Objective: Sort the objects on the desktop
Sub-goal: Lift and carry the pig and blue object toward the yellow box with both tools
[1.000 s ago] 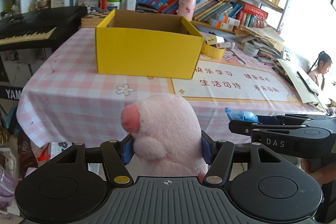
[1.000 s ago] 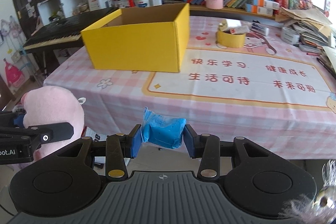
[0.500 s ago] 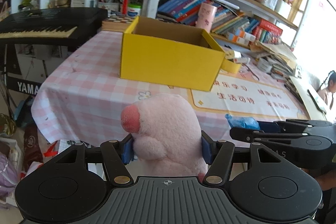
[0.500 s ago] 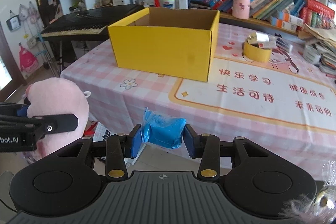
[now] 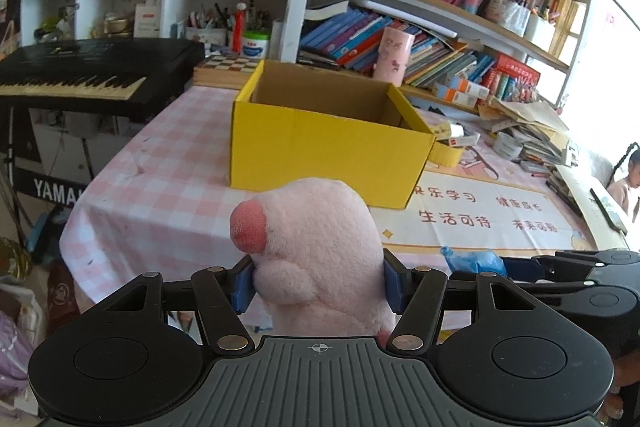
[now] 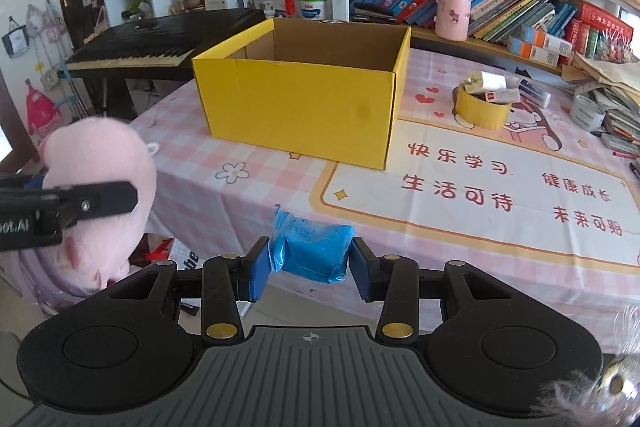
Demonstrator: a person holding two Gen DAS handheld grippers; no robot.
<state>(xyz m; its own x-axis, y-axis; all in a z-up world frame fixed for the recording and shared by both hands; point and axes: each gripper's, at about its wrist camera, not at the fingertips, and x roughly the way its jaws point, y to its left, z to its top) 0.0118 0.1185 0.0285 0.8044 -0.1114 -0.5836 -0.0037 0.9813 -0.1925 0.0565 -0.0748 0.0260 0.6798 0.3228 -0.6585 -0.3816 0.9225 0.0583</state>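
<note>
Both grippers hang in the air off the near edge of the table [image 6: 280,187], short of its pink checked cloth, each with something in its grasp. The left gripper [image 5: 318,281] is clamped on a pink plush toy [image 5: 316,251], its blue pads pressed into the sides of the body below the red snout — the fur bulges out over them, so the toy looks soft and light and should squash rather than slip. The right gripper [image 6: 307,267] is closed on a small blue plastic-wrapped packet [image 6: 316,251], held across its width with a twist of wrapper sticking up at one end; the film looks crinkly and a little slick, so I would keep the grip on the packed middle, not the loose tail. Ahead, toward the far left of the table, stands the open yellow cardboard box [image 6: 296,107], the likely place for both. A roll of yellow tape [image 6: 482,109] sits well apart to its right.
</note>
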